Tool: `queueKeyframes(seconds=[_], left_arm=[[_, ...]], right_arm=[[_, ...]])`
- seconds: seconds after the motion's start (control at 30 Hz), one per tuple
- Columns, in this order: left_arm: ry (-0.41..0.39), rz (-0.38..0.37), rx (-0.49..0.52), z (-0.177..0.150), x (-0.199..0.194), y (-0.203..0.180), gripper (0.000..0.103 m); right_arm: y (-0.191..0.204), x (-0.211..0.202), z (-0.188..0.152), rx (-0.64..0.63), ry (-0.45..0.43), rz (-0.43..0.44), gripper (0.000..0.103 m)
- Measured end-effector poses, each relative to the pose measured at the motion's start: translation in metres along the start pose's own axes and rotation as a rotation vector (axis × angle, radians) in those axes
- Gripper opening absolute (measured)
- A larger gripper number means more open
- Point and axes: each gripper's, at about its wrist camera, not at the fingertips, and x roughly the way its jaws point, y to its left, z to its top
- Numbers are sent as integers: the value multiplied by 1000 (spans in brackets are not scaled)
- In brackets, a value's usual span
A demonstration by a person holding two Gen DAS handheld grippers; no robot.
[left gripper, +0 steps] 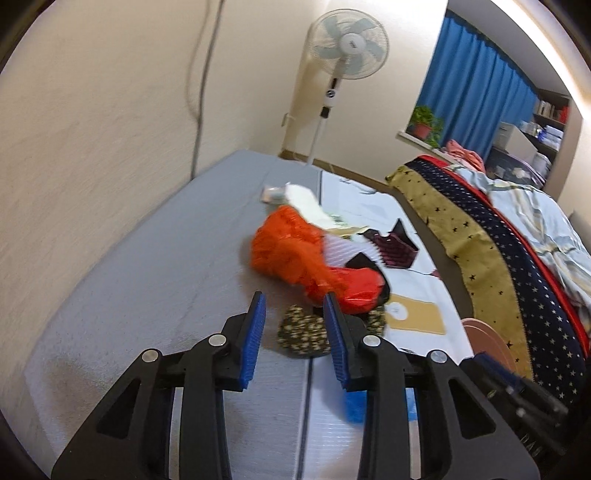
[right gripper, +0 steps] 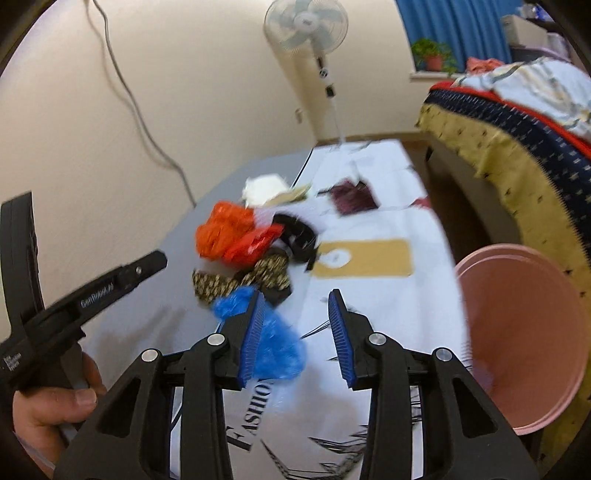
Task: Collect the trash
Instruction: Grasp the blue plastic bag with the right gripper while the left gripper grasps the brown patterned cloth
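Note:
A heap of trash lies on a mat on the floor: an orange plastic bag, a red wrapper, a gold-and-black patterned wrapper, a white crumpled piece and a blue plastic bag. My left gripper is open and empty, just short of the patterned wrapper. My right gripper is open, with the blue bag beside its left finger. A pink bin stands at the right.
The grey mat meets a white printed sheet. A bed with a star-patterned cover runs along the right. A standing fan is by the far wall. The left gripper's body shows in the right wrist view.

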Motion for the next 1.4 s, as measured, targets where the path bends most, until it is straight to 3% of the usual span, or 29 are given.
queueKeyframes(seconds=[0.17, 0.57, 0.67, 0.73, 0.8, 0.87, 1.0, 1.4], left_arm=[[31, 8, -28, -4, 17, 12, 32], [85, -38, -37, -7, 45, 10, 33], [114, -54, -15, -10, 51, 4, 33], [133, -48, 5, -13, 55, 0, 32], [151, -45, 14, -15, 58, -2, 32], [158, -60, 13, -16, 58, -1, 18], [145, -76, 23, -14, 50, -4, 5], [81, -102, 80, -9, 9, -26, 4]], right_arm=[[6, 26, -9, 6, 59, 11, 46], [7, 54, -18, -14, 135, 48, 46], [8, 55, -19, -29, 139, 48, 40], [8, 55, -20, -34, 144, 54, 28], [9, 54, -20, -48, 149, 57, 10], [9, 53, -20, -60, 151, 53, 5], [3, 44, -16, -47, 131, 23, 3], [-16, -5, 0, 6, 20, -46, 2]])
